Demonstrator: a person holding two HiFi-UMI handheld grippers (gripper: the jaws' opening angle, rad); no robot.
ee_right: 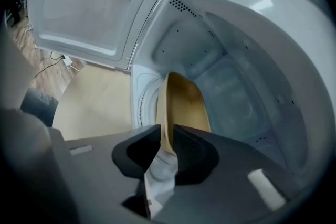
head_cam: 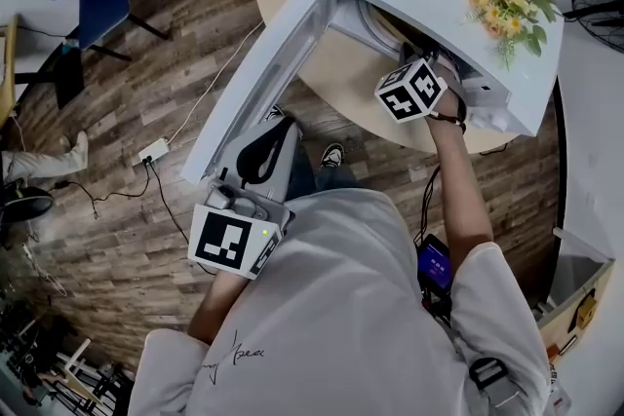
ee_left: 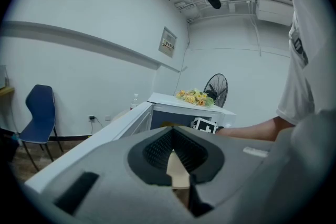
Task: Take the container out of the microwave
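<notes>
Door (ee_right: 89,8) open; right gripper (ee_right: 167,147) inside microwave (ee_right: 252,60), jaws pinching container (ee_right: 186,107) rim. Container not yet out: lift and withdraw left to do. Left gripper (ee_left: 173,152) idle, jaws pressed together, empty

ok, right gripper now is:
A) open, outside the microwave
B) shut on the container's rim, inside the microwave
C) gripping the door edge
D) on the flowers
B: the right gripper has its jaws closed on the rim of the tan container inside the microwave cavity.

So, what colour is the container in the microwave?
Tan yellow, clearest in the right gripper view: the container.
</notes>
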